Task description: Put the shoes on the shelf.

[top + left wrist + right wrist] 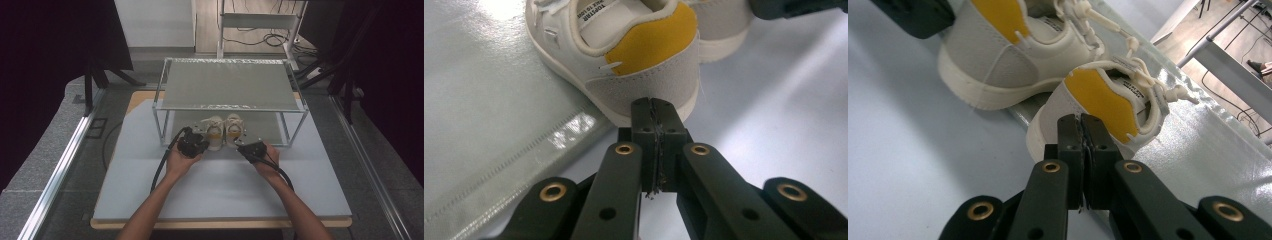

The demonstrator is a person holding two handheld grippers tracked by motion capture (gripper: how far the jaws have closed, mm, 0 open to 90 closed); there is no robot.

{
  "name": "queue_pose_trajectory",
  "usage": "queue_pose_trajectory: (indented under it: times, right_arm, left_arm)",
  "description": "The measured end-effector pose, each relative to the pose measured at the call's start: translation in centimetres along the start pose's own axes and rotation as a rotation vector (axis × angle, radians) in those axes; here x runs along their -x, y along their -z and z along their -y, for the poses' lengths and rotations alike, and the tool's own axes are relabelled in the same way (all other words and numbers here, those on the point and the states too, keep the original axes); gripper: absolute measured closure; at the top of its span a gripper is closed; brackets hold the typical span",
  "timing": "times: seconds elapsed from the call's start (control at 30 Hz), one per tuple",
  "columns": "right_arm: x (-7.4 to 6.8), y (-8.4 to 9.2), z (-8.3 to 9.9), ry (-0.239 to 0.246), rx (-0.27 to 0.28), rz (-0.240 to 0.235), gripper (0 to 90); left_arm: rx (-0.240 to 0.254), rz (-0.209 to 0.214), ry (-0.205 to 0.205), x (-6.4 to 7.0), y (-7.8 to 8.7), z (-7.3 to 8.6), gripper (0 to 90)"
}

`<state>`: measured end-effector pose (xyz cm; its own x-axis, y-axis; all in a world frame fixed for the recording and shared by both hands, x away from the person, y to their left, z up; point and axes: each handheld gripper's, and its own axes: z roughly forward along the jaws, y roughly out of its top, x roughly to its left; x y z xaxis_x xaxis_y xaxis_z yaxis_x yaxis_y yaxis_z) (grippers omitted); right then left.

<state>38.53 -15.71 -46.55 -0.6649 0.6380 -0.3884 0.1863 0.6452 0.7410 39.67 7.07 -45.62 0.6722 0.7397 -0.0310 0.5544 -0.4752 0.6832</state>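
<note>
Left gripper view, sneaker [644, 75] heel just beyond closed left tool [655, 107]

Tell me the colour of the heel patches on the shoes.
Yellow heel patches on off-white shoes; clearest in the left gripper view.

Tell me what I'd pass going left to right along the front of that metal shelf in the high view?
Left gripper → left shoe → right shoe → right gripper. Both grippers are shut and hold nothing.
</note>
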Motion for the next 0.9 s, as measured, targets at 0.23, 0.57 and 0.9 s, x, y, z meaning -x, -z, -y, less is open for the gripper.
queue_pose_trajectory:
  times: [0.23, 0.57, 0.9]
  right_arm:
    - [0.5, -0.8, -0.3, -0.038, -0.008, -0.009, 87.5]
    - [0.4, -1.8, -0.9, -0.038, -0.02, 0.008, 87.4]
    - [0.3, -1.9, -0.6, -0.051, -0.026, -0.004, 87.5]
  left_arm:
    - [0.001, 0.001, 0.026, -0.5, -1.2, -0.9, 88.9]
    - [0.006, 0.007, 0.02, -1.0, -1.7, -1.4, 88.0]
    - [0.003, -0.01, 0.031, -1.4, -2.4, -1.7, 87.5]
